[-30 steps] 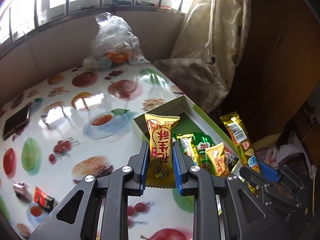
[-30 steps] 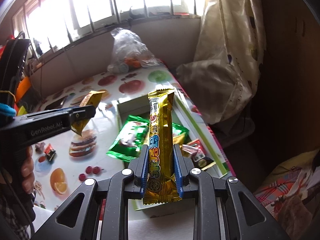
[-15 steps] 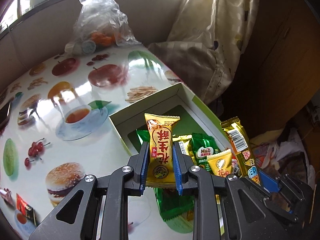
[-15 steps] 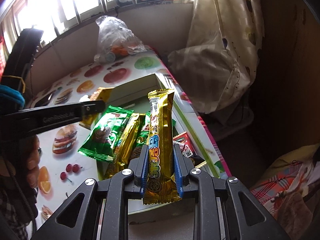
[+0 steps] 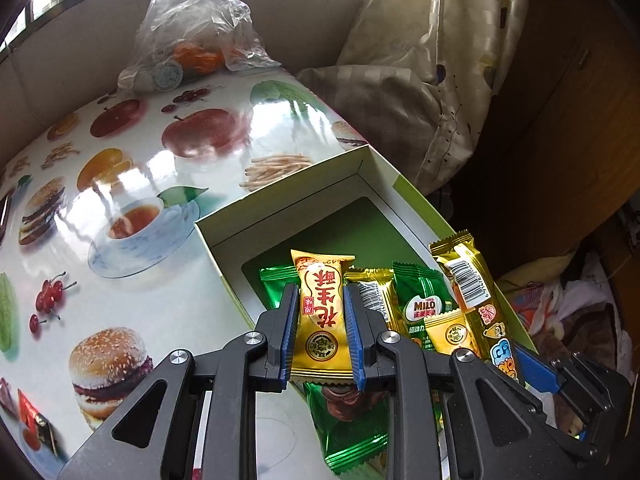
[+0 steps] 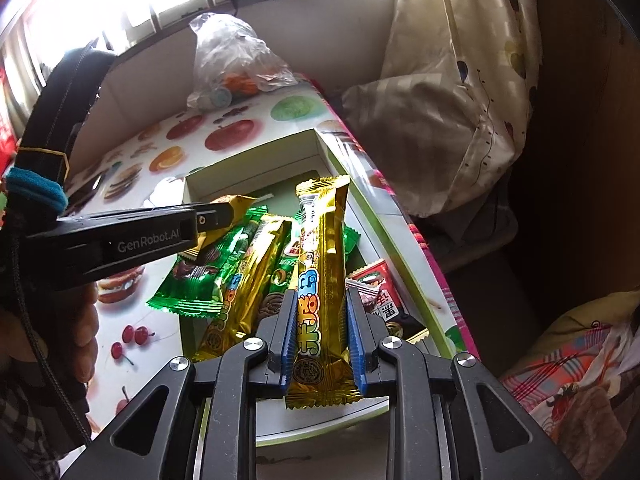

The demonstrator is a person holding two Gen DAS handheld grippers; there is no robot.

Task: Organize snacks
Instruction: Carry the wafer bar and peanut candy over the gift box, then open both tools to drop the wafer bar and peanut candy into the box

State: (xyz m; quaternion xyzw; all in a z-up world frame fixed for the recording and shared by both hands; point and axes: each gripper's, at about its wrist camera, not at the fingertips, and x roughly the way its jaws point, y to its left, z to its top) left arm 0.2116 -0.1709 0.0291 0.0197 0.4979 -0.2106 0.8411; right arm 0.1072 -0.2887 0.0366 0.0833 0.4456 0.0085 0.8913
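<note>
My left gripper [image 5: 320, 300] is shut on a short gold snack packet with red characters [image 5: 322, 312] and holds it over the near end of an open white and green box [image 5: 280, 200]. It also shows from the side in the right wrist view [image 6: 216, 216]. My right gripper [image 6: 320, 308] is shut on a long gold snack bar [image 6: 322, 264], held upright over the same box [image 6: 256, 164]. The bar also shows in the left wrist view [image 5: 472, 292]. Inside the box lie several green and gold packets [image 6: 200, 276], among them a Milo packet [image 5: 424, 304].
The box sits at the right edge of a table with a fruit-print cloth [image 5: 132, 184]. A clear plastic bag of items [image 5: 192, 32] stands at the far end. A small red packet [image 5: 36, 424] lies near left. A curtain [image 6: 452, 100] hangs right of the table.
Both grippers have moved forward and down over the box, each still holding its snack. The left gripper's packet now sits above the packets in the box.
</note>
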